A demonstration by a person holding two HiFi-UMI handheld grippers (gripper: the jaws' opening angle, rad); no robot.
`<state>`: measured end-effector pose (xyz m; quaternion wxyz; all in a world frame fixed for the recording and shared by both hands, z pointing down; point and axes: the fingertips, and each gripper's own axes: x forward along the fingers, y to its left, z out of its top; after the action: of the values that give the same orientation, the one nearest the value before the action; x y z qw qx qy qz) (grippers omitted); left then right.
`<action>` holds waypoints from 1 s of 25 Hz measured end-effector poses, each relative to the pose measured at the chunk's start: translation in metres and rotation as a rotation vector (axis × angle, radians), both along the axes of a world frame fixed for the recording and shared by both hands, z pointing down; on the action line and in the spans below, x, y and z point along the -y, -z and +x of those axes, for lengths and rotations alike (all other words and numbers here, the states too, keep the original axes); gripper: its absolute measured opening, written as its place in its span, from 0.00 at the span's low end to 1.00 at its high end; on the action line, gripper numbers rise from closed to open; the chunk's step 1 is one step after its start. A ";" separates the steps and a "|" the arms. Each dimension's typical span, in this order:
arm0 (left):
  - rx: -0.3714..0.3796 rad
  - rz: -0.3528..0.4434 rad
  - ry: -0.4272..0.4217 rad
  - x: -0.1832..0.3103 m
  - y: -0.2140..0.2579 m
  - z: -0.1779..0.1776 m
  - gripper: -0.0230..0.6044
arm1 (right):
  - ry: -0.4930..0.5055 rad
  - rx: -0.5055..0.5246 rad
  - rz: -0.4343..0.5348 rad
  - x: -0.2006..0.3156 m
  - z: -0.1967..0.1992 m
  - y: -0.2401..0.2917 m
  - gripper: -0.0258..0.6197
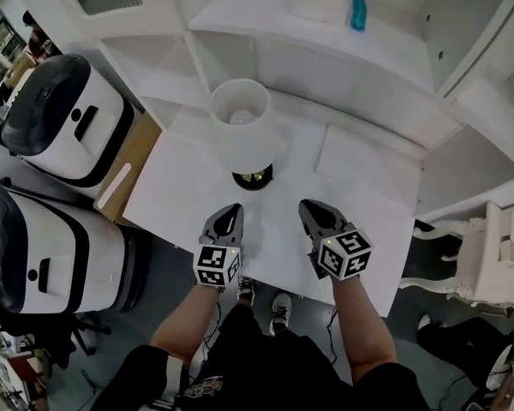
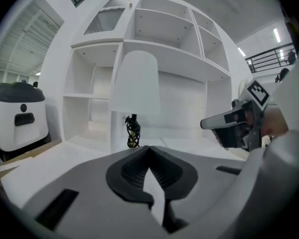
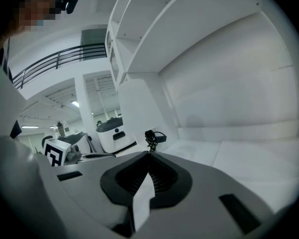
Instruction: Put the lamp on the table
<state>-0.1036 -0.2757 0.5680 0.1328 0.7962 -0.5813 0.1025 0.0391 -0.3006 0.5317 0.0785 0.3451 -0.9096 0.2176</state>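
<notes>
Lamp: upright on worktop, far side.
Left gripper: fingers clenched, empty, near edge.
Right gripper: clenched too, empty.

One lamp is counted, on one white counter. Two grippers are counted: one left gripper and one right gripper, with two fingers on each. Two white-and-black machines are seen at the left, one farther machine and one nearer machine. One teal object is counted on one white shelf unit. One white chair is counted at the right. Two shoes are seen below the counter's near edge.
</notes>
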 end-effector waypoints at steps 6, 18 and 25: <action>-0.060 -0.034 0.031 -0.054 0.032 0.017 0.05 | 0.054 0.022 0.009 -0.033 0.006 0.015 0.08; -0.085 -0.055 0.080 -0.148 0.063 0.012 0.05 | 0.134 0.056 0.012 -0.094 -0.002 0.035 0.08; -0.089 -0.062 0.012 -0.169 0.069 -0.004 0.05 | 0.112 0.052 0.023 -0.123 -0.024 0.046 0.08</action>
<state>-0.1078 -0.1070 0.4991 0.1839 0.7919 -0.5762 0.0840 0.0149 -0.1776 0.4858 0.0630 0.2891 -0.9316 0.2112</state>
